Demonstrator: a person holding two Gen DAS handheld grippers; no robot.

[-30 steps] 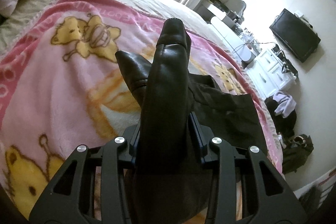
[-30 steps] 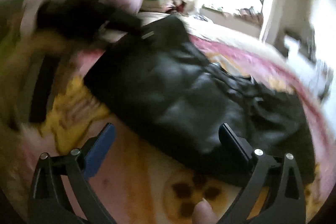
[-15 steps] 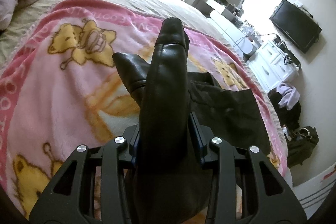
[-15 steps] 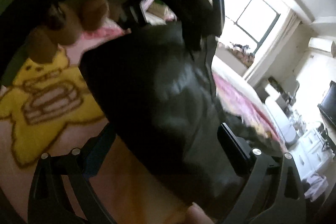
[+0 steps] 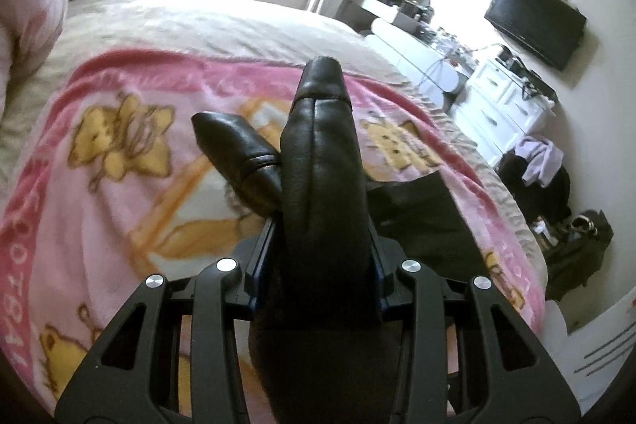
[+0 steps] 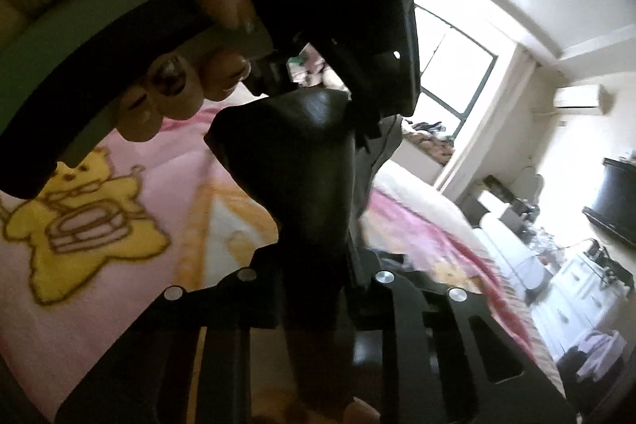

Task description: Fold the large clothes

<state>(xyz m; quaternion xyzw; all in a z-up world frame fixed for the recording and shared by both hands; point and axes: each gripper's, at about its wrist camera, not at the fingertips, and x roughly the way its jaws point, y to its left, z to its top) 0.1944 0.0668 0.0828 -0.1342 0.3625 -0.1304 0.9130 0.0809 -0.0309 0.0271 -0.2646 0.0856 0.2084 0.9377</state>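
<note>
My left claw [image 5: 324, 257] grips a fold of the black leather garment [image 5: 322, 161], lifted above the pink blanket [image 5: 119, 209] on the bed; my right claw [image 6: 314, 289] is closing on another fold.

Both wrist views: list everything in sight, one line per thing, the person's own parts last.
Black leather-look garment: one, black, over the blanket, pinched in both claws.
Pink cartoon-bear fleece blanket: one, pink and yellow, on the bed.
Beige bedspread: one, beige, under the blanket.
Flat black television: one, black, on the wall.
White drawer unit: one, white, below the television.
Left claw: black, shut on the garment.
Right claw: black, closing on the garment.
Hand: one, gripping the left claw's handle.
</note>
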